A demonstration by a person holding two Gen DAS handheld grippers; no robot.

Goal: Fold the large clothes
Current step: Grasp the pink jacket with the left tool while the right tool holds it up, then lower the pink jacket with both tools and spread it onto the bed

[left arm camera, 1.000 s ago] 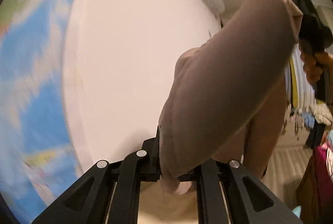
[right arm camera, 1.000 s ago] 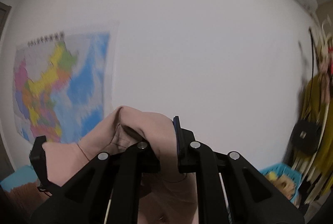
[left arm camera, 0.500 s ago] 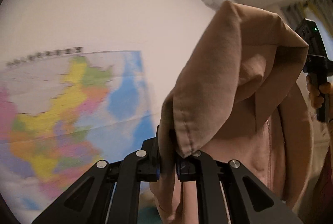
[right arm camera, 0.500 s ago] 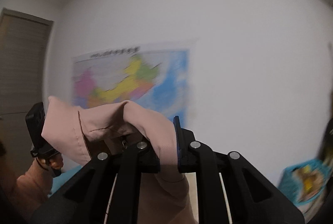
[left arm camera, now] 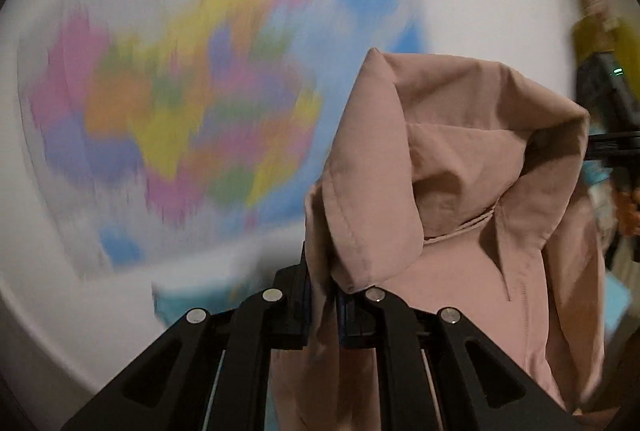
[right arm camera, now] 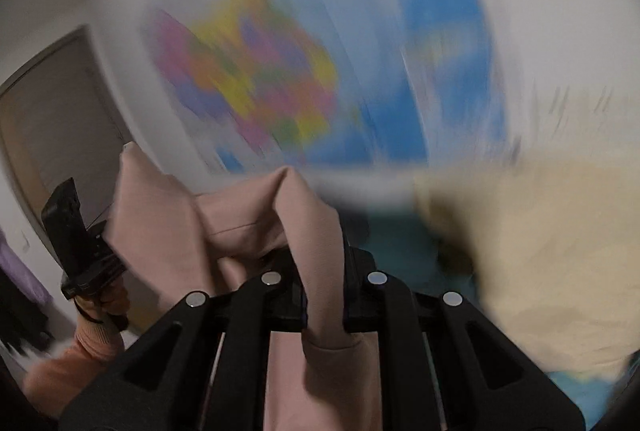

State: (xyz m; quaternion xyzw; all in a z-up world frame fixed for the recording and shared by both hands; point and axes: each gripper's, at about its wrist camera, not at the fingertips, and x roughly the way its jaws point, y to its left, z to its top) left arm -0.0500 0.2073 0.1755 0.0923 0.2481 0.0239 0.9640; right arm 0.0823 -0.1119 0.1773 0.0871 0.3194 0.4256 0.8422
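Note:
A large dusty-pink garment (left arm camera: 460,167) hangs in the air between my two grippers. My left gripper (left arm camera: 322,295) is shut on a hemmed edge of it; the cloth drapes right and down. My right gripper (right arm camera: 324,279) is shut on a fold of the same pink garment (right arm camera: 248,215), with a cuff-like end hanging below the jaws. The right gripper's body (left arm camera: 608,119) shows at the right edge of the left wrist view. The left gripper's body (right arm camera: 76,243), held by a hand, shows at the left of the right wrist view.
A colourful wall map (left arm camera: 192,103) on a white wall fills the background, blurred by motion; it also shows in the right wrist view (right arm camera: 280,83). A door (right arm camera: 52,119) stands at the left. A cream cloth heap (right arm camera: 552,263) lies at lower right over something teal (right arm camera: 400,239).
Both grippers have swung downward with the garment; the map has risen and spread in both views and is now motion-blurred. The cream heap has come into the right wrist view. Both stay shut.

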